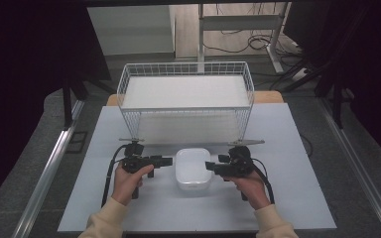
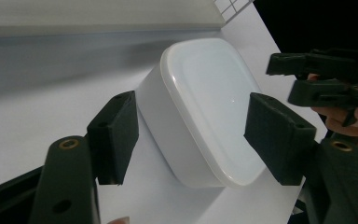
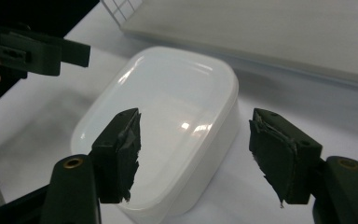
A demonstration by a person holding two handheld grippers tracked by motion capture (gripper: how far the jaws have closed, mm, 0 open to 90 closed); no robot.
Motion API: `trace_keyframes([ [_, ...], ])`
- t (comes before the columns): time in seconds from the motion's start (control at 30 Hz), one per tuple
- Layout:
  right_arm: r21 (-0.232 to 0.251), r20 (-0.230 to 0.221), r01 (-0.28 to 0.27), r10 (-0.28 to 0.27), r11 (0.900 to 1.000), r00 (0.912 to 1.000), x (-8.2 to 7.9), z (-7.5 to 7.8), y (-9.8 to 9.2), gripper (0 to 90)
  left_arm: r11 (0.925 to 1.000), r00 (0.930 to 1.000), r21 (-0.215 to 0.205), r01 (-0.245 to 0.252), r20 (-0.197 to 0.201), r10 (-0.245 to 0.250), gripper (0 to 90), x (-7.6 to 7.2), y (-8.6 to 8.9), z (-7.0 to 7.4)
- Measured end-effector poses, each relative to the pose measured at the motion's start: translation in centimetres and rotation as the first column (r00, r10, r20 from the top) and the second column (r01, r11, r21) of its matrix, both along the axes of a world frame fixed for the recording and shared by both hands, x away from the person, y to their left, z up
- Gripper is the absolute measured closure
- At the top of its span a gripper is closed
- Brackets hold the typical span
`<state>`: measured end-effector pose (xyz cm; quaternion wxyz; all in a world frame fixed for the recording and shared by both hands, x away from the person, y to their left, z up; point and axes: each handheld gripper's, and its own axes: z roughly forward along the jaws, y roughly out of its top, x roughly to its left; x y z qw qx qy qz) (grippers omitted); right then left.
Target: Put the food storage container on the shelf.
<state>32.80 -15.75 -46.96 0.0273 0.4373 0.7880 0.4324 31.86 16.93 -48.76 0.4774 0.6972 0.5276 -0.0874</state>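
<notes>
Your left gripper has its jaws spread wide, released, with nothing between the pads but open air and the near end of the white lidded container. The pads stand either side of that box without touching it. Your right gripper is the same: jaws parted, holding nothing, the torn black padding on its fingertips plain to see, and the white lidded container sitting just beyond them.

From the high view, your left gripper points in from the left side of the white lidded container and your right gripper points in from the right, each tip just beside a short side of the box; whether either tip touches it you cannot tell from there. Your left hand and right hand grip the handles, cream sleeves coming in from the bottom edge.

The container rests on the white table top, lid on, near the middle and toward your side. Just behind it stands a white wire basket with a pale flat panel lying inside. A thin grey bar lies on the table at the basket's front foot on the right.
</notes>
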Motion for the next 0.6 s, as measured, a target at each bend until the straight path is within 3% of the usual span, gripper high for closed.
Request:
trace_keyframes([
  [0.1, 0.004, -0.026, -0.010, 0.010, 1.000, 0.9996, 0.2, -0.6, 0.5, 35.0, 0.9996, 0.9996, 0.009, 0.027, -0.007, -0.027, 34.8, 0.2, -0.7, -0.7],
  [0.47, 0.040, -0.089, 0.009, -0.005, 0.999, 0.9960, 0.4, -1.6, 0.7, 35.4, 0.9996, 0.9988, 0.006, 0.029, -0.040, -0.029, 35.9, 0.5, -1.6, -1.5],
  [0.6, 0.052, -0.106, 0.010, -0.005, 0.999, 0.9943, 0.5, -1.8, 0.9, 36.0, 0.9992, 0.9967, -0.038, 0.015, -0.079, -0.018, 36.4, 0.7, -1.7, -2.2],
])
